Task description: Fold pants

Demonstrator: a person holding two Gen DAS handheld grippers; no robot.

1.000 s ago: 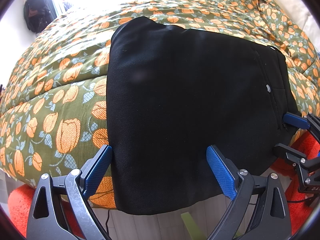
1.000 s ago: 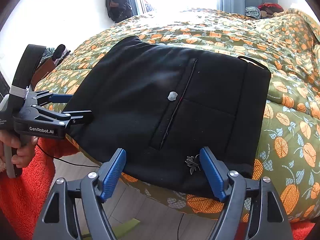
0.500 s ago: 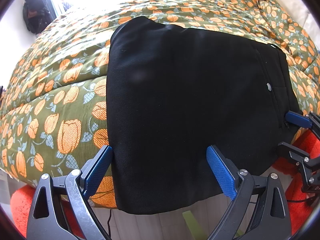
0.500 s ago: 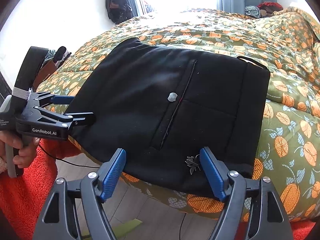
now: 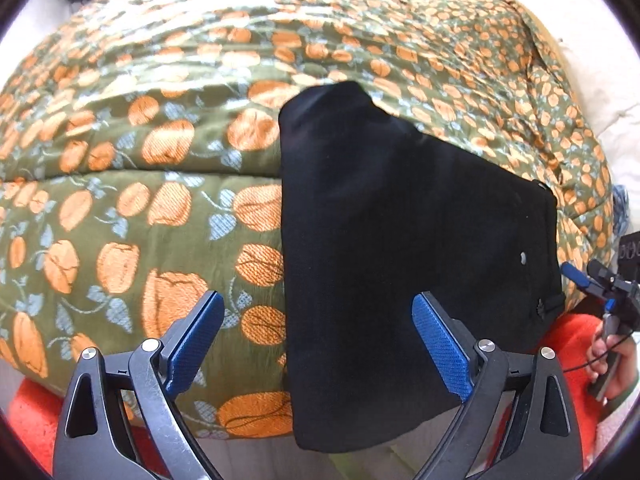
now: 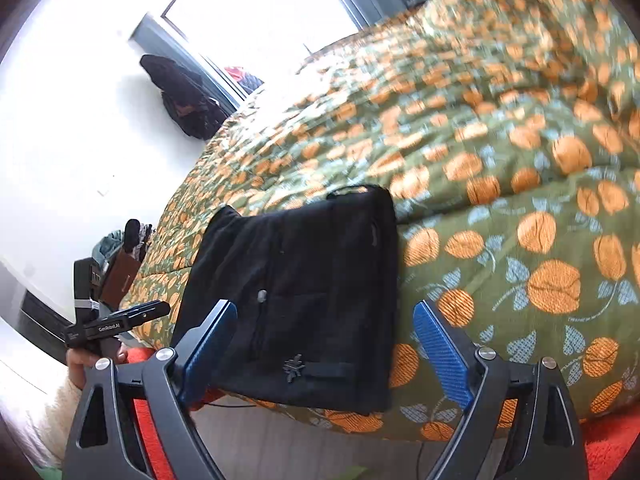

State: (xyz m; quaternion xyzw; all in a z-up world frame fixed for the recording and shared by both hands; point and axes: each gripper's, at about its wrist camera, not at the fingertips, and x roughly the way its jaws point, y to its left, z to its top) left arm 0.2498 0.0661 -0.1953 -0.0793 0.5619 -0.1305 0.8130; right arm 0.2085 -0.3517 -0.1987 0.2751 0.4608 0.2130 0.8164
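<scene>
The black pants point(image 5: 400, 240) lie folded into a flat rectangle on the bed, their near edge hanging over the bed's edge. They also show in the right wrist view point(image 6: 304, 292), with a small grey button and a dark drawstring tie. My left gripper point(image 5: 316, 340) is open and empty, drawn back from the pants' left edge. My right gripper point(image 6: 324, 352) is open and empty, held back from the near right part. Each gripper shows small in the other view, the right one point(image 5: 588, 280) and the left one point(image 6: 132, 316).
A green quilt with orange tulips point(image 5: 140, 160) covers the bed. An orange-red fuzzy rug point(image 5: 576, 332) lies on the floor below. Dark bags point(image 6: 184, 100) hang by a bright window at the far wall.
Both grippers have pulled back and away from the pants. The left view has swung left and the right view has swung right, so the pants look smaller.
</scene>
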